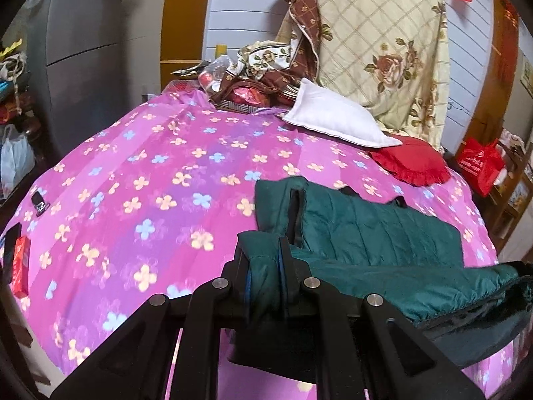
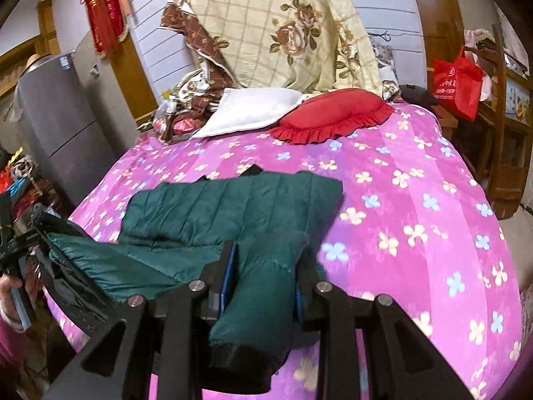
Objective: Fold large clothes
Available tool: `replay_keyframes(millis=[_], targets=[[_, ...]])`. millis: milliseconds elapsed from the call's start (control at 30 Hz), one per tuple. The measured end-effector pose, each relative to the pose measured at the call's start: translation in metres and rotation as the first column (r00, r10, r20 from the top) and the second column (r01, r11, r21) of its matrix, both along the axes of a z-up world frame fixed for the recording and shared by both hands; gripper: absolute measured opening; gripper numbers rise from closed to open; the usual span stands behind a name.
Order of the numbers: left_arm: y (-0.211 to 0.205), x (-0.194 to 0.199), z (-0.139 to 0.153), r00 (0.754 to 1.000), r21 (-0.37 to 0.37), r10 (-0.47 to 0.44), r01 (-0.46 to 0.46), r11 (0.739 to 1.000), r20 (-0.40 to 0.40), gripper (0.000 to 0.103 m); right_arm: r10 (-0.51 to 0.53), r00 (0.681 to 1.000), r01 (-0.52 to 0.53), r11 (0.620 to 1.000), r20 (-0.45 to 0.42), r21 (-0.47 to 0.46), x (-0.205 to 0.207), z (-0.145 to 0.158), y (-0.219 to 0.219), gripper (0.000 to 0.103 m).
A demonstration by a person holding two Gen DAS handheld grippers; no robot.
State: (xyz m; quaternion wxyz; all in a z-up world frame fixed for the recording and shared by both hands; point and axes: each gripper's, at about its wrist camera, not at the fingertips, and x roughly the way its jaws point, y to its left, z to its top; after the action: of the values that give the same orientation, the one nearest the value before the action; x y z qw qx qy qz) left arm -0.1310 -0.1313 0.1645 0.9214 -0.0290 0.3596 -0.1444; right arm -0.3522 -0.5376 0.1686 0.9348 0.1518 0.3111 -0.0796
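Right wrist: jacket cuff behind fingers

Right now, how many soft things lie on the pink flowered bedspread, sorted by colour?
Green: 1, the green quilted jacket
White: 1, the white pillow
Red: 1, the red frilled cushion
Total: 3

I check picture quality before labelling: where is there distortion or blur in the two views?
Left wrist view: the bed cover bulges from fisheye distortion, corners are dark, the jacket is sharp. Right wrist view: same bulge, slight blur on the cover's flowers at right, the red pillow is clear.
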Motion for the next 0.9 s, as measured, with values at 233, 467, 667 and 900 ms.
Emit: replay_keyframes(millis=[233,467,667,900], targets=[[-0.007,0.034,-0.001,0.999,-0.008,0.044,-0.044,0.999,-0.006,0.0,-0.05,0.999,0.049,0.999,-0.011,-0.009,0.038,0.0,-0.021,0.029],[-0.026,0.073,-0.003,0.998,0.012,0.069,-0.069,0.998,-0.012,0.0,-0.084,0.996,0.084,0.997,-0.012,-0.003,0.087,0.001,-0.042,0.029],[-0.041,0.109,-0.019,0.994,0.029,0.094,-0.092,0.995,-0.047,0.0,-0.089,0.995,0.089,0.996,-0.054,-0.018,0.13,-0.01,-0.056,0.029],[-0.065,0.15,-0.061,0.982,0.071,0.157,-0.15,0.986,-0.108,0.0,-0.145,0.984,0.147,0.989,-0.099,0.016,0.178,-0.05,-0.079,0.029]])
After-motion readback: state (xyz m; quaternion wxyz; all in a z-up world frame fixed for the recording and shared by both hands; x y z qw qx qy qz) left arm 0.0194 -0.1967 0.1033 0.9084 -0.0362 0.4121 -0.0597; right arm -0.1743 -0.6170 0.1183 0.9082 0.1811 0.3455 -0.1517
